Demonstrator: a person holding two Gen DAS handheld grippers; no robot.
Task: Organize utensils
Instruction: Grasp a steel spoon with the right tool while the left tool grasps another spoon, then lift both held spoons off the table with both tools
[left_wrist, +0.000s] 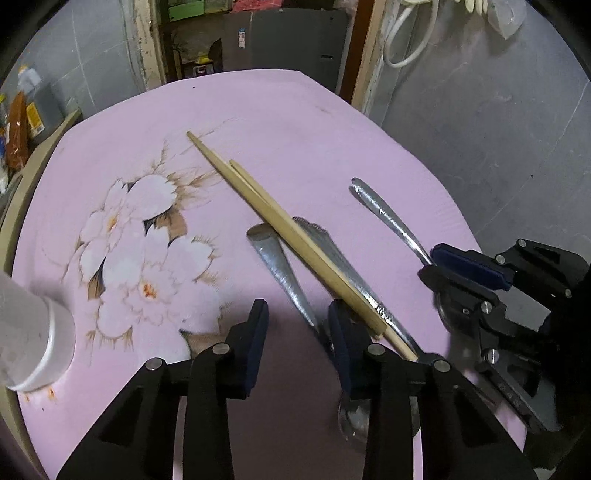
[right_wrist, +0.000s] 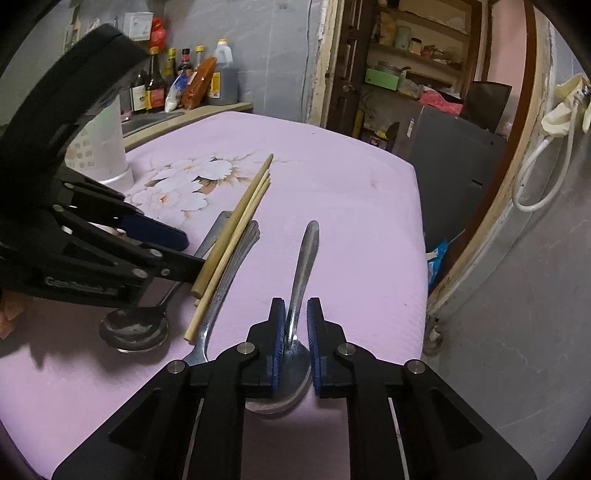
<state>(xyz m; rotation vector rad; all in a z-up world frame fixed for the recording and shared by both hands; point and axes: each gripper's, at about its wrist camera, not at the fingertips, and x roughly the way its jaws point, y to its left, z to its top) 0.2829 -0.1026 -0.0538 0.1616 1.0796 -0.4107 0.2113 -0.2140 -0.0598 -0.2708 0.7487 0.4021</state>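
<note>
I am working in a cramped home kitchen. My table wears a lilac cloth (right_wrist: 332, 192) printed with pale flowers. Beside it, sauce and oil bottles (right_wrist: 184, 81) crowd a counter next to a sink (right_wrist: 147, 120). Through a worn wooden doorway (right_wrist: 325, 62), pantry shelves (right_wrist: 417, 48) hold jars and tins, and a white power strip (right_wrist: 565, 107) hangs on the grey wall.

chopsticks (left_wrist: 284, 236) lie across fork (left_wrist: 343, 266), spoon (right_wrist: 301, 280) right.
</note>
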